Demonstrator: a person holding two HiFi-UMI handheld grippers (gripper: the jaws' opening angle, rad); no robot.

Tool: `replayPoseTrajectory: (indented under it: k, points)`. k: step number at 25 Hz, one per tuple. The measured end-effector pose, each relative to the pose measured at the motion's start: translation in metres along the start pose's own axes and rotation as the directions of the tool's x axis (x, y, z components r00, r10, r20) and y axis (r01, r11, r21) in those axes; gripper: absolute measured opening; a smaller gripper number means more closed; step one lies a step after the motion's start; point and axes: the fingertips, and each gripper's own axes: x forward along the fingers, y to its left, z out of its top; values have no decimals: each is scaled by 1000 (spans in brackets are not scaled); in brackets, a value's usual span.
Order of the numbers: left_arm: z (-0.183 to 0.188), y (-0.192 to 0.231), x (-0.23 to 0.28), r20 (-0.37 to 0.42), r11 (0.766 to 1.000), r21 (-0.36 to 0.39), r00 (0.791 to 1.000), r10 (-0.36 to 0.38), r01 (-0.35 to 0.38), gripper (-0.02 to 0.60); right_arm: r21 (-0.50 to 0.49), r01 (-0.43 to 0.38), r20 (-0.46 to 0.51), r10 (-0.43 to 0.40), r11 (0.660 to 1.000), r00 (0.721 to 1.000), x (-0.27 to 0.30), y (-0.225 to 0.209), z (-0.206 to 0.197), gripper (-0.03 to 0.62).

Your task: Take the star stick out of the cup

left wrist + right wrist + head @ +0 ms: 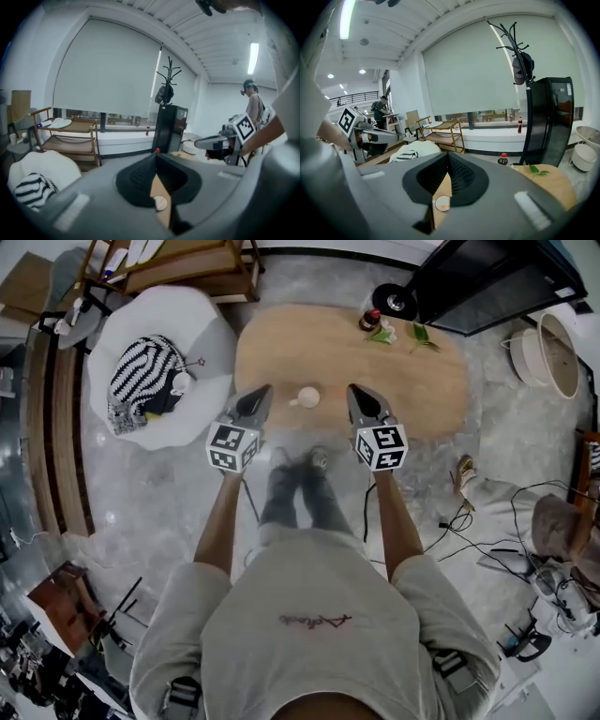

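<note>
A small white cup (308, 397) stands near the front edge of the oval wooden table (412, 381), handle to the left. From above I cannot make out a star stick in it. My left gripper (263, 389) hovers just left of the cup and my right gripper (353, 389) just right of it, both shut and empty. In the left gripper view the jaws meet at the tips (156, 153) and the cup (160, 202) shows below them. Under the shut right gripper (448, 155) the cup (442, 203) shows a small orange spot inside.
A red-capped bottle (372, 319) and green leaves (419, 336) sit at the table's far side. A white beanbag (202, 329) with a striped cushion (145, 371) lies left, a wooden shelf cart (178, 268) behind it, a black cabinet (487, 277) far right. Cables (487, 521) trail right.
</note>
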Motion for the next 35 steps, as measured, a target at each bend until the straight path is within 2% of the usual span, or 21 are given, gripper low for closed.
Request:
replayPoseTrajectory:
  k: [20, 35]
  points:
    - [-114, 1, 43, -66, 996, -87, 997, -30, 24, 2, 97, 20, -87, -11, 995, 996, 21, -6, -125, 5]
    - [-204, -7, 73, -134, 990, -124, 988, -83, 66, 2, 187, 79, -171, -47, 979, 984, 18, -14, -237, 4]
